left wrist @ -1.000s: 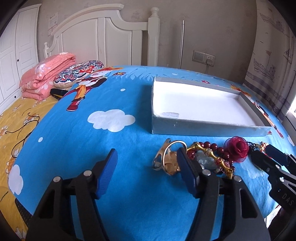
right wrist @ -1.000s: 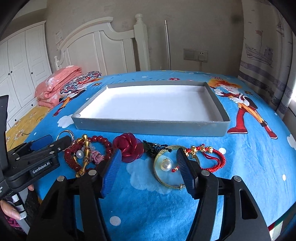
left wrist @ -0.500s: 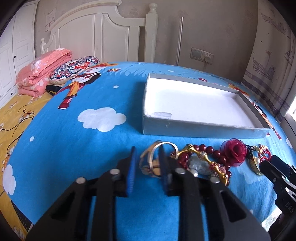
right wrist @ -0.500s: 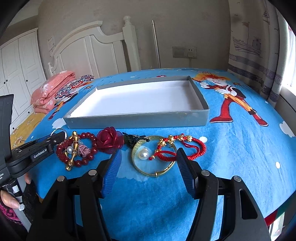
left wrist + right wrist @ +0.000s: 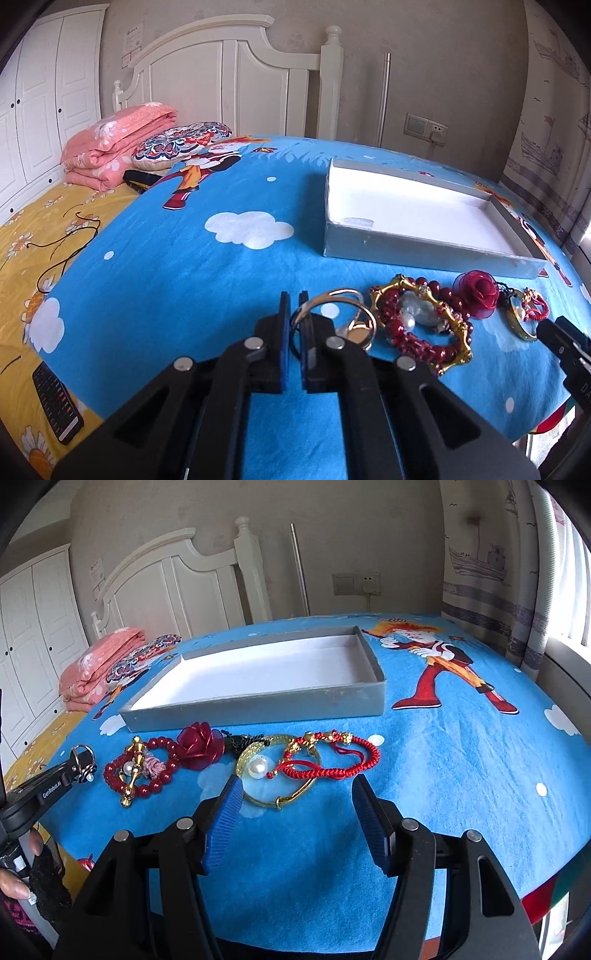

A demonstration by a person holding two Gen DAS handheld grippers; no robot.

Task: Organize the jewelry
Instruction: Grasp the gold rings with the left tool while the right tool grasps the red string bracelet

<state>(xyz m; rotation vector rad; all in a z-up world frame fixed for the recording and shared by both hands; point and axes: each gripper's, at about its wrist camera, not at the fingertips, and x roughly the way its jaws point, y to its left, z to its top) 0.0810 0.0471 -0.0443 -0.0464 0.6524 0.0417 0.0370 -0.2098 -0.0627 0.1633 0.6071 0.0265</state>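
Note:
My left gripper (image 5: 293, 297) is shut on the near edge of a thin metal ring bangle (image 5: 334, 294), which lies on the blue bedspread. From the right wrist view the same bangle (image 5: 82, 748) sits in the left gripper's tips (image 5: 79, 762). To its right lie a red bead bracelet (image 5: 432, 286) with gold clasps and a red rose ornament (image 5: 478, 288). My right gripper (image 5: 297, 786) stands open just short of a gold bangle with a pearl (image 5: 258, 768) and a red cord bracelet (image 5: 332, 771), touching neither. The grey tray (image 5: 258, 709) behind them has a bare white floor.
A folded pink blanket (image 5: 118, 147) and a patterned pillow (image 5: 181, 144) lie by the white headboard. A dark phone (image 5: 55, 402) rests on the yellow sheet at the left. A person's hand (image 5: 14, 882) holds the left gripper's handle. Curtains hang at the right.
The left gripper's jaws have closed from wide open onto the ring bangle. The right gripper has shifted to the right, so the red cord bracelet now lies ahead between its fingers.

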